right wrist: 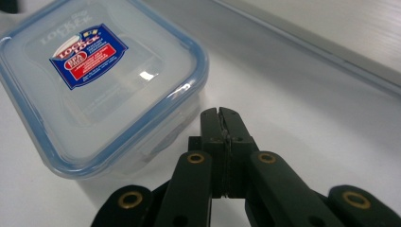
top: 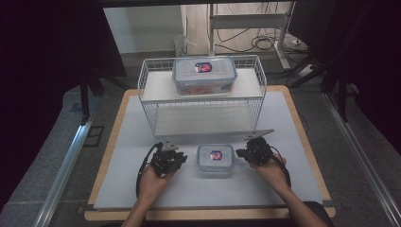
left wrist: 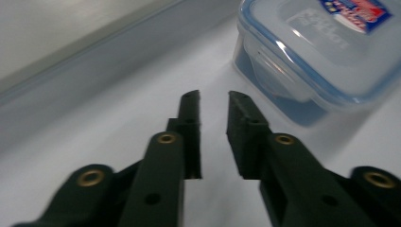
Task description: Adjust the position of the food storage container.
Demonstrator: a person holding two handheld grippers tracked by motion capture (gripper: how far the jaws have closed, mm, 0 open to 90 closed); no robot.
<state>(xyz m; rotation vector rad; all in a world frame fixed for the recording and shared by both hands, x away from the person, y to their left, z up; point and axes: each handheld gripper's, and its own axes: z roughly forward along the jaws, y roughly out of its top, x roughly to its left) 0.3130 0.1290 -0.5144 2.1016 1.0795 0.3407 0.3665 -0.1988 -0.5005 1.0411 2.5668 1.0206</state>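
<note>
- A person sat at a table covered with a pale mat [top: 142,189], holding 1 two-jaw gripper in each hand, seen from above.
- A small clear container [top: 215,158] with a blue-rimmed snap lid lay flat on the mat, near the person's edge, directly between the 2 grippers and in front of a white wire rack [top: 202,101].
- A second, larger container [top: 204,74] of the same kind rested on the rack's top shelf, well apart from the hands.
- The left gripper [top: 183,159] sat just beside the small container's left side; in the left gripper view its jaws stood slightly parted, with nothing between them, aimed past the near corner of the box [left wrist: 321,52].
- The right gripper [top: 240,152] sat just beside the container's right side; in the right gripper view its jaws were pressed together, empty, tips close to the lid's side latch [right wrist: 165,137] but whether touching could not be told.
- Judged step: the approach — both tools flanked the box, neither yet gripped it.
- The next move likely called for the right jaws to part, then for both grippers to close in on the opposite short ends.
- The container's long axis ran left to right across the table — its label [top: 216,155] faced up, its short ends pointing at the grippers.
</note>
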